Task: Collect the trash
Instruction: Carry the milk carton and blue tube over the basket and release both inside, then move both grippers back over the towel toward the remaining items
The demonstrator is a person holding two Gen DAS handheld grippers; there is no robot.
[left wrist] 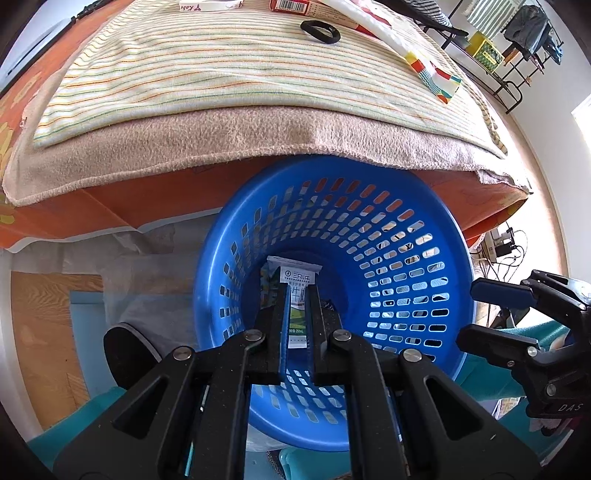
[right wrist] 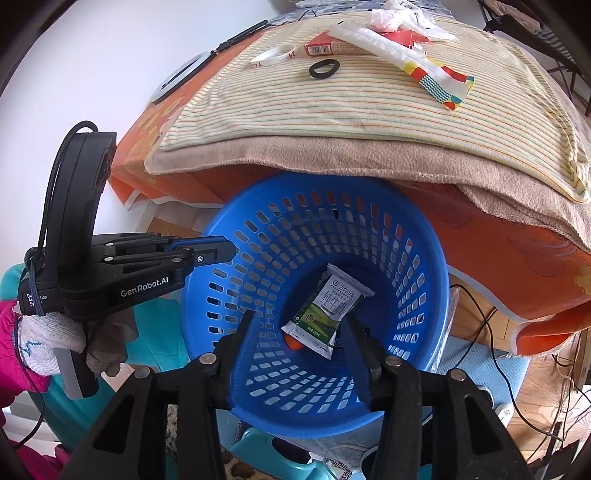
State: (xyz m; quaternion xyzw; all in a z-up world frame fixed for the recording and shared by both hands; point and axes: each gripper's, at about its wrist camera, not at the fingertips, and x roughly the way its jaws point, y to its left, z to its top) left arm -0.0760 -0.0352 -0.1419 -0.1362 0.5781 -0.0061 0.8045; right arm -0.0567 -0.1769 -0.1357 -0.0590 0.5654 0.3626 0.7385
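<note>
The milk pouch (right wrist: 330,309) lies at the bottom of the blue basket (right wrist: 424,258), leaning on its wall. It sits on top of something orange that I cannot make out. The basket stands on the floor, tucked just under the edge of the table (right wrist: 517,258).

The right tongs (right wrist: 299,321) hang over the basket with the jaws spread. Nothing is between them, and the pouch is well below, so I think it has been dropped in. The left tongs (left wrist: 297,291) are pressed together with nothing in them. They point down over the near rim of the basket.

More trash waits up on the striped cloth (right wrist: 332,122). To do the next part well, I would lift the right tongs straight up and clear of the rim. That way the basket does not tip or slide. Then I would reach for one thing at a time.

The pouch has Chinese words that I cannot read surely, and small print that looks like "250mL". The left tongs say "GenRobot.AI" on the side. A white tape ring (right wrist: 273,55) shows "24". The red box (left wrist: 290,5) has a bar code. Beside them lie a black ring (right wrist: 324,68) and a long white wrapper (right wrist: 391,48) with a bright patterned end.
</note>
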